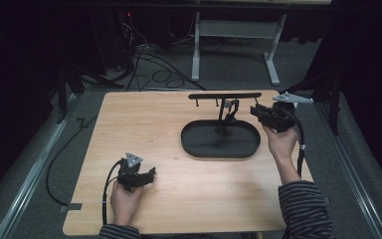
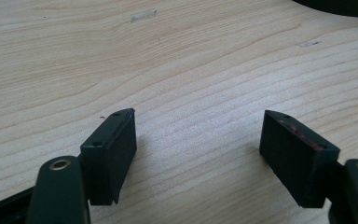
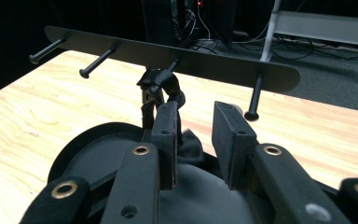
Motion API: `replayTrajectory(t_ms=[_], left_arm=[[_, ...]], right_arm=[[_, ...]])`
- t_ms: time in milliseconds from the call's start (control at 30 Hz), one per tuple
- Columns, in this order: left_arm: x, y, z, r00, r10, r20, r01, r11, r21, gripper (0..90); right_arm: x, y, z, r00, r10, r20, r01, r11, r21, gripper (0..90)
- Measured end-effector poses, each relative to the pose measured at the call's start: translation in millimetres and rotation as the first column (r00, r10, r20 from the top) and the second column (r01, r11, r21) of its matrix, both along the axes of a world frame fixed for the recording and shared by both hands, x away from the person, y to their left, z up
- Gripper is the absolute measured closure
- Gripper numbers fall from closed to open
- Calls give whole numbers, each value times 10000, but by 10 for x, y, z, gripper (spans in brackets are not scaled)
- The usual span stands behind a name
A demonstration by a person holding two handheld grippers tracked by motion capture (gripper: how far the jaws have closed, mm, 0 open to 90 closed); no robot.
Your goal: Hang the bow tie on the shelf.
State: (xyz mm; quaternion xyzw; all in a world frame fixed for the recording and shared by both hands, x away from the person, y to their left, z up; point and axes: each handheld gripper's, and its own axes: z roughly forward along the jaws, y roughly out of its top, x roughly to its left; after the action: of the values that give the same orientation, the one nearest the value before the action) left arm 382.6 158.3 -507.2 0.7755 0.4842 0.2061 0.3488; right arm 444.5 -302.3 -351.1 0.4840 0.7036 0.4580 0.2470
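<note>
A black rack stands on the wooden table (image 1: 144, 124): an oval base tray (image 1: 194, 147) with a post and a horizontal bar (image 1: 224, 95) of pegs. From one peg hangs a small black looped item (image 1: 231, 112), which the right gripper view shows as the looped item (image 3: 161, 88) under the bar (image 3: 191, 58). My right gripper (image 1: 254, 110) is held in the air at the bar's right end, pointing at the rack. Its own view shows the right gripper (image 3: 196, 116) open with a narrow, empty gap, short of the item. My left gripper (image 1: 149, 175) rests low over the table's near left. The left gripper (image 2: 198, 123) is wide open and empty.
The tray's edge (image 2: 340, 7) shows at the top right of the left gripper view, beyond bare wood. Bare pegs (image 3: 95, 63) stick out from the bar toward me. Cables (image 1: 159, 69) and a table frame (image 1: 273, 55) lie on the floor beyond the table.
</note>
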Motion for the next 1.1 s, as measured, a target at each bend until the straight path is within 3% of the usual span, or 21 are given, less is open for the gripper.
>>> replayTrajectory(t_ms=[1100], left_arm=[[0, -1, 0, 10000, 0, 3, 0, 10000, 5, 276]], right_arm=[[-391, -289, 31, 9996, -30, 294, 17, 9990, 453, 634]])
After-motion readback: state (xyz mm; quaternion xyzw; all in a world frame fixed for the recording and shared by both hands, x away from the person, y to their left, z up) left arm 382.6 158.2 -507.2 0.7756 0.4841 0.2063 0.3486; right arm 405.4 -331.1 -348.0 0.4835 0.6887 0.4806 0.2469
